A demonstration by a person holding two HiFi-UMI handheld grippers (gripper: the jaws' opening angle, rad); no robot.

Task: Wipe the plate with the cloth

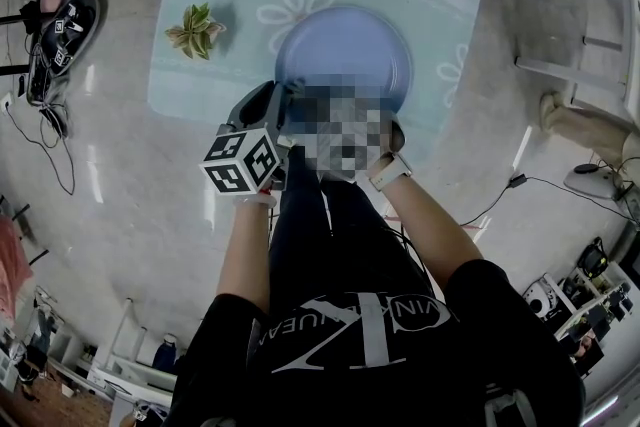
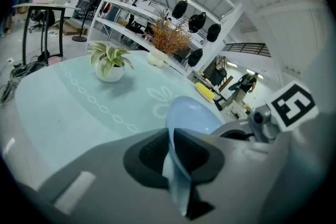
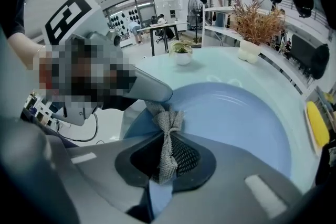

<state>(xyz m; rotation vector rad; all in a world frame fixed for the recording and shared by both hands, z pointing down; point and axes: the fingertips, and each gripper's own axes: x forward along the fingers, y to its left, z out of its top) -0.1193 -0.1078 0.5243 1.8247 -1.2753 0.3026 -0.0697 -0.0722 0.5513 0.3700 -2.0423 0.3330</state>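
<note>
Left hand-held gripper [image 2: 170, 139] is clamped on the near rim of the one blue plate [image 2: 191, 113], which sits over the desk [image 2: 79, 107]. Right hand-held gripper [image 3: 169, 136] pinches the single grey cloth [image 3: 168, 123], bunched against the plate. Only the right gripper view shows the cloth. One potted plant [image 1: 197, 30] stands well apart.

Pale blue round plate [image 1: 343, 55] gripped by its rim; bunched grey mesh cloth [image 3: 167, 131] against its edge.
</note>
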